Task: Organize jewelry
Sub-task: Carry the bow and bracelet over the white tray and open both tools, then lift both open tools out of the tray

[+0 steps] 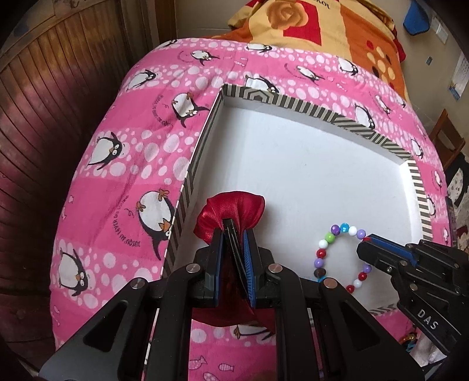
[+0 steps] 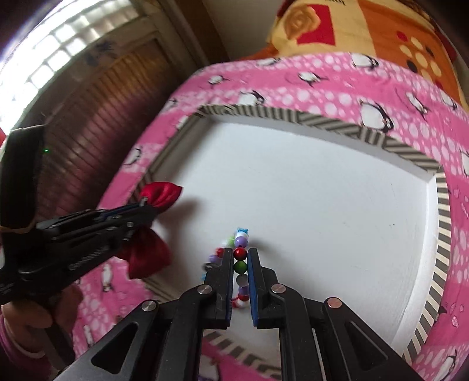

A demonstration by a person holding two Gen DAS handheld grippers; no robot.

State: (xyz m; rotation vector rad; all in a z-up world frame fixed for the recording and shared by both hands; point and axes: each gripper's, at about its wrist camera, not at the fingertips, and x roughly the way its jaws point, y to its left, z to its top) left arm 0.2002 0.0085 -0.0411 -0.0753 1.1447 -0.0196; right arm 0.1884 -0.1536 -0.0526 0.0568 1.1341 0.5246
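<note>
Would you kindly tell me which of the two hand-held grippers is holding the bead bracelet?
The right hand-held gripper is shut on the bead bracelet over the white tray; the left hand-held gripper grips a red satin hair bow instead.

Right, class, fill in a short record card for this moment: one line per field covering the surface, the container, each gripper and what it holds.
surface: pink penguin-print blanket
container: shallow white box with striped rim, lying on the blanket
left gripper: shut on red satin hair bow, at the box's left wall
right gripper: shut on multicoloured bead bracelet, over the box floor
box contents: nothing else visible inside
background: orange rose-print blanket, wooden panelling
</note>
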